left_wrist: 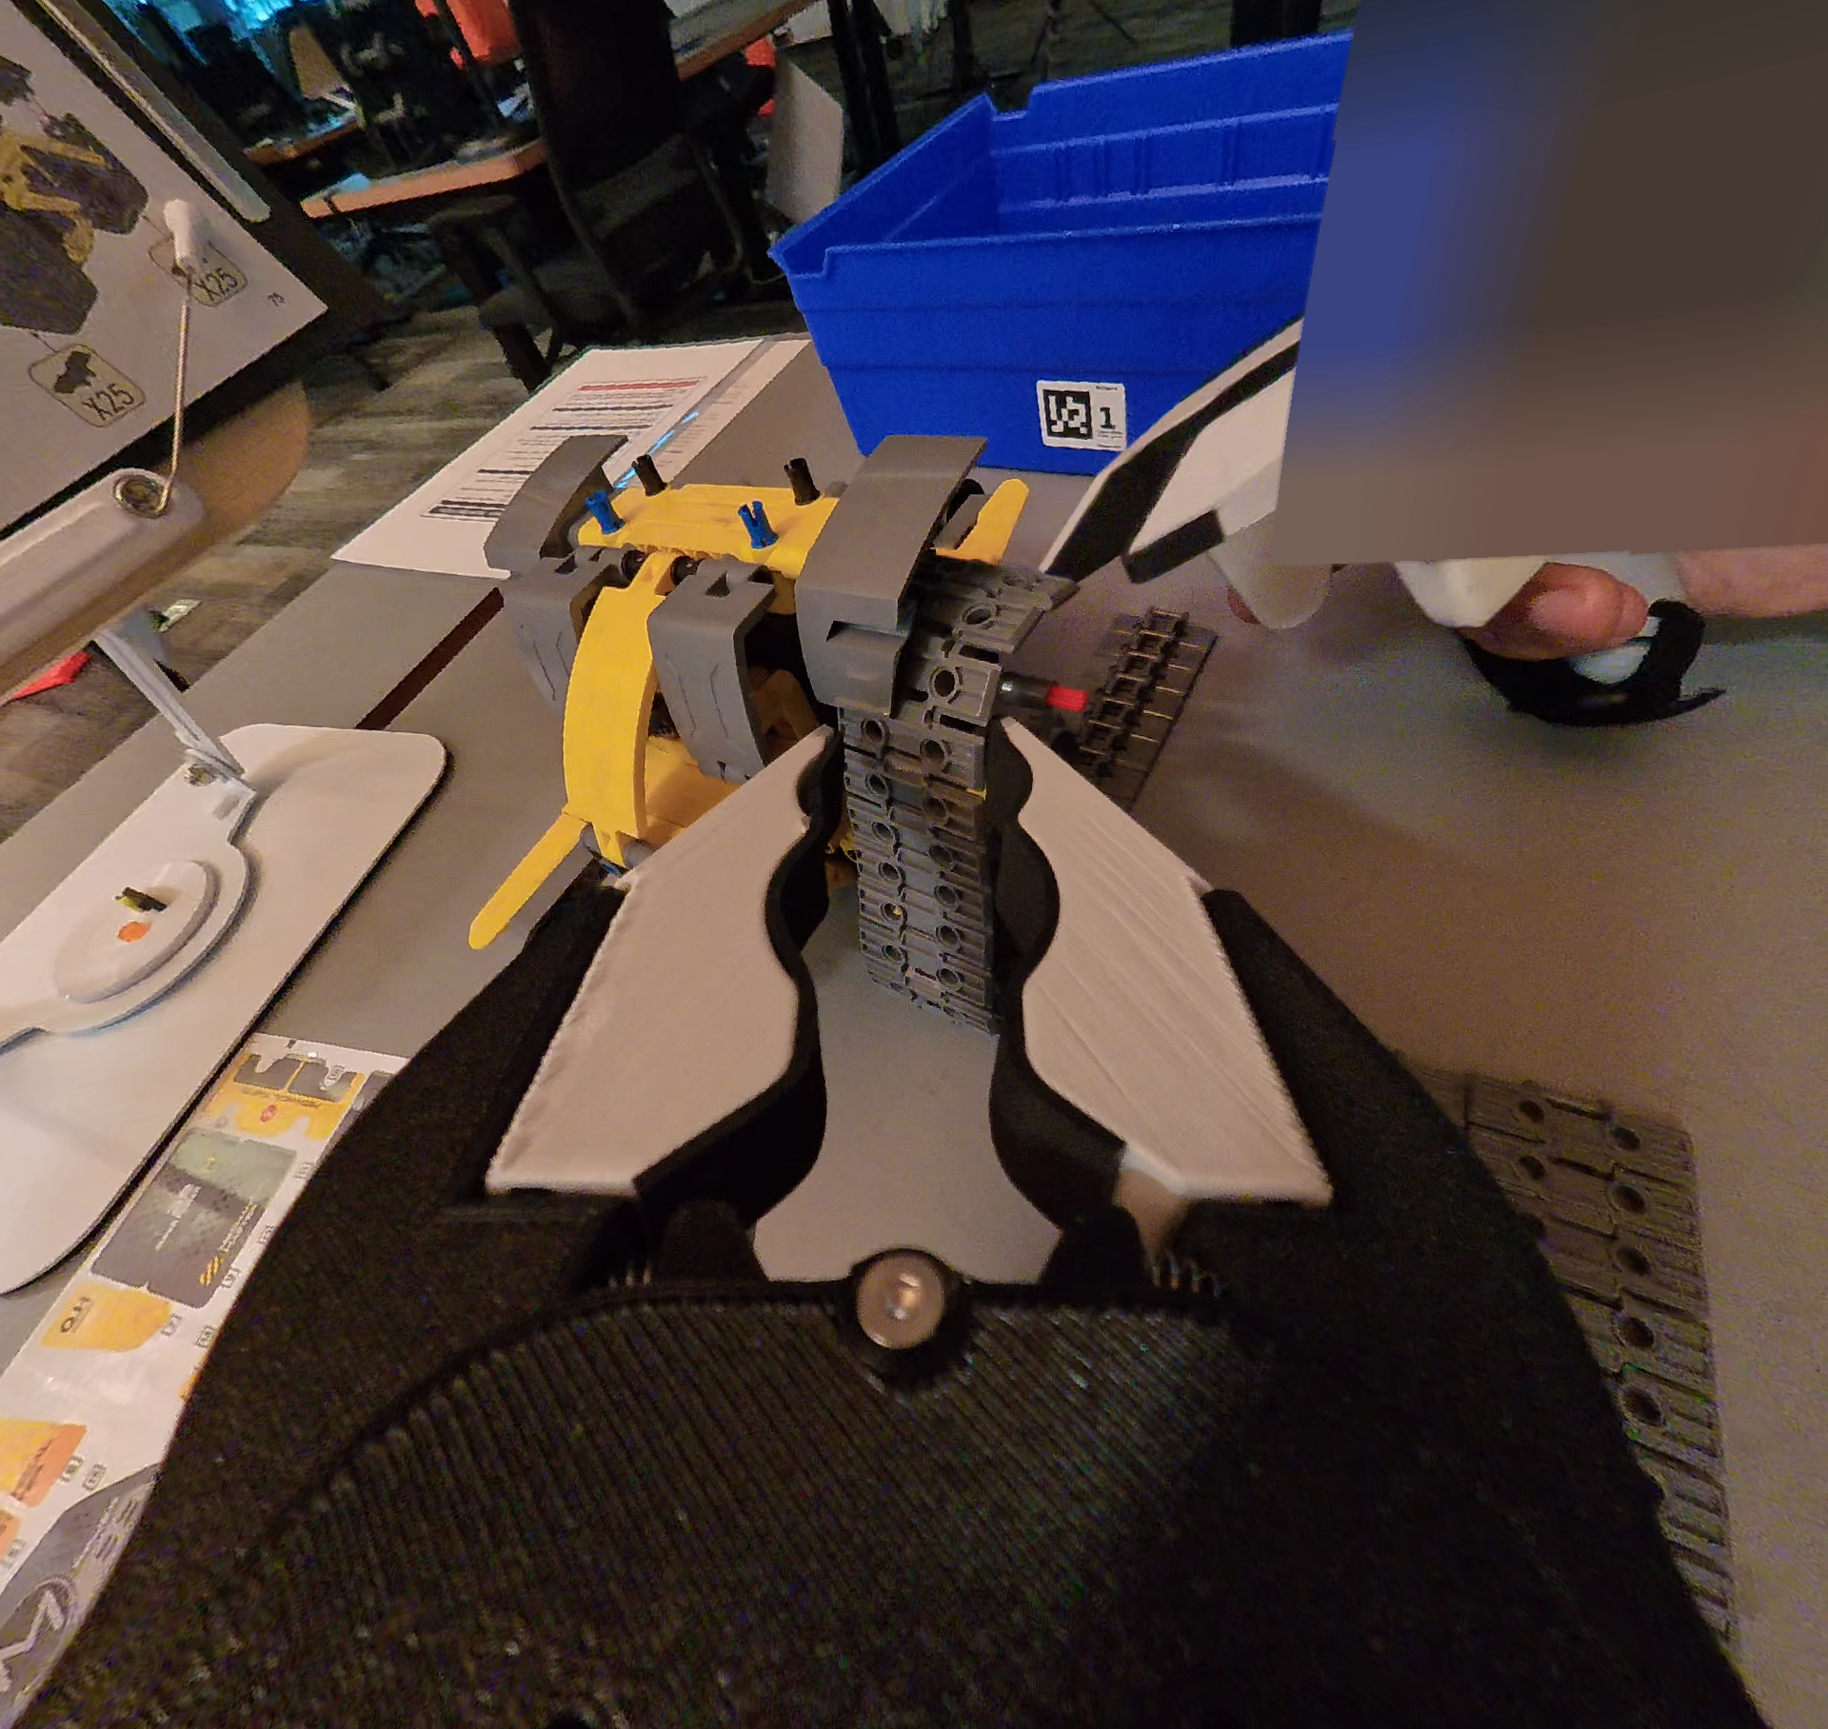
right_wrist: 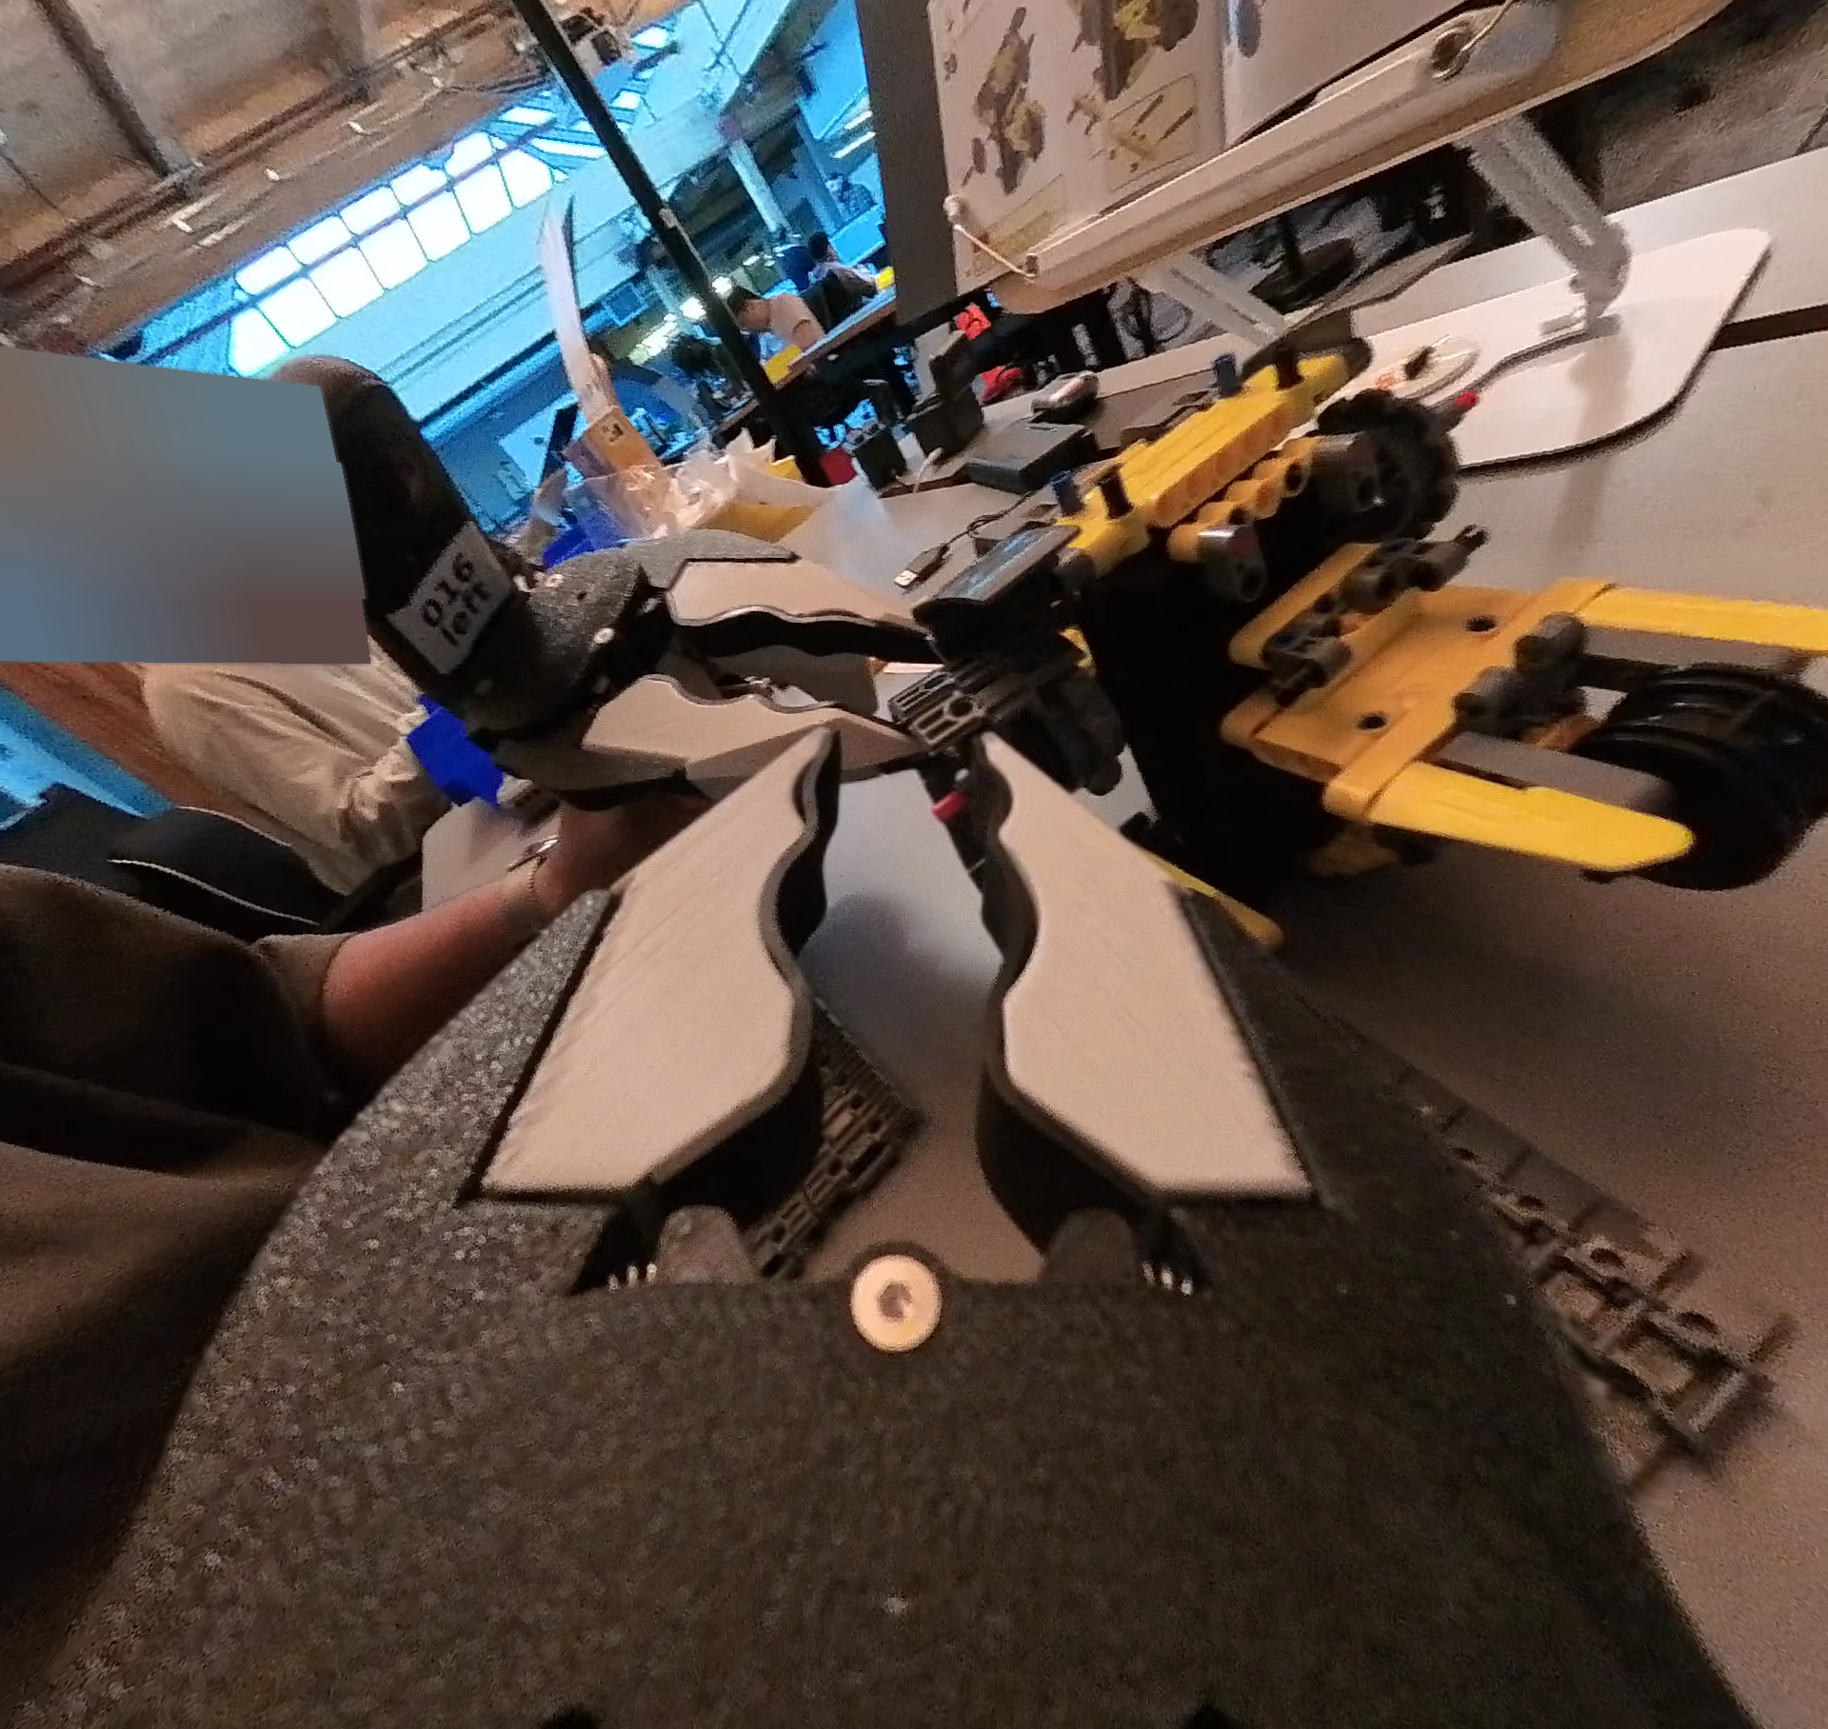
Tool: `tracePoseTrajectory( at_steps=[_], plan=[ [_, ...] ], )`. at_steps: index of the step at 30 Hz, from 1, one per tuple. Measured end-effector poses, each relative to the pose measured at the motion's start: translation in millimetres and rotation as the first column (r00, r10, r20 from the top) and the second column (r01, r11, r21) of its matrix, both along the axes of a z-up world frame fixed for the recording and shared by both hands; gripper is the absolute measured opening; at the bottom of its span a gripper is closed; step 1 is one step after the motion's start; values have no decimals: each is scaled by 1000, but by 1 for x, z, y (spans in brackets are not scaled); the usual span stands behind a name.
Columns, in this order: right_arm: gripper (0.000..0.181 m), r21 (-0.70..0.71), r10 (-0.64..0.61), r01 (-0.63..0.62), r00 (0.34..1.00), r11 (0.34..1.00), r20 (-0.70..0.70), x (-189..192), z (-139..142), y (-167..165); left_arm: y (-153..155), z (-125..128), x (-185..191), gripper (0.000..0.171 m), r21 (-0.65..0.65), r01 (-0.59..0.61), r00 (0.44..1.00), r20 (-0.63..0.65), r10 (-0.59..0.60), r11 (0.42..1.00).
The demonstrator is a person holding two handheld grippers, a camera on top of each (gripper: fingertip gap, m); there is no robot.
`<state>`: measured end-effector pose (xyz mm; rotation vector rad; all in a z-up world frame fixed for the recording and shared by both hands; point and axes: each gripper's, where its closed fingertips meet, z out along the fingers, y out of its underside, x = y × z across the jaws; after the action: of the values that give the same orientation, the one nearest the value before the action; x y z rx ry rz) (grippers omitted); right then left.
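Closest to me, at the left gripper [left_wrist: 915, 771], the grey tread band [left_wrist: 925, 851] runs lengthwise toward twelve o'clock, straight out from the fingers. The jaws stand narrow, closed on its sides, holding it. Past them the band climbs onto the yellow model vehicle [left_wrist: 692, 653]. From three o'clock the right gripper [right_wrist: 910, 762] comes in level, jaws part open on nothing, a red-tipped pin [right_wrist: 948, 803] lying between its tips. Farther off at one o'clock stands a blue bin [left_wrist: 1068, 297] on the grey table [left_wrist: 1484, 890].
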<state>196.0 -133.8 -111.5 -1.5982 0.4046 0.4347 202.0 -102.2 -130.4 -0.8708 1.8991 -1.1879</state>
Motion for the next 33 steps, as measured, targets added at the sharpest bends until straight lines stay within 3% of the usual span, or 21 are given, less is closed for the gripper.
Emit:
tracePoseTrajectory(
  at_steps=[13, 21, 24, 27, 33],
  plan=[
    [11, -68, 22, -26, 998, 997, -57, -2, -10, 10, -1, -1, 1, 21, 39, -7, 1000, 14, 6, 999],
    [14, -44, -44, 43, 999, 998, -16, 12, -7, -1, 6, 5, -7, 16, 19, 2, 1000, 5, -3, 1000],
    [18, -14, -55, 55, 998, 998, -12, 14, -2, -5, 7, -7, -14, 28, 7, 53, 995, -87, -52, 999],
    [18, -7, -71, 71, 997, 997, -8, 17, -1, -7, 9, -36, -15, 63, -13, 81, 964, -255, -82, 997],
    [19, -12, -75, 75, 997, 997, 8, 16, -2, -8, 5, -60, -11, 61, -3, 99, 934, -346, -94, 995]
  ],
)
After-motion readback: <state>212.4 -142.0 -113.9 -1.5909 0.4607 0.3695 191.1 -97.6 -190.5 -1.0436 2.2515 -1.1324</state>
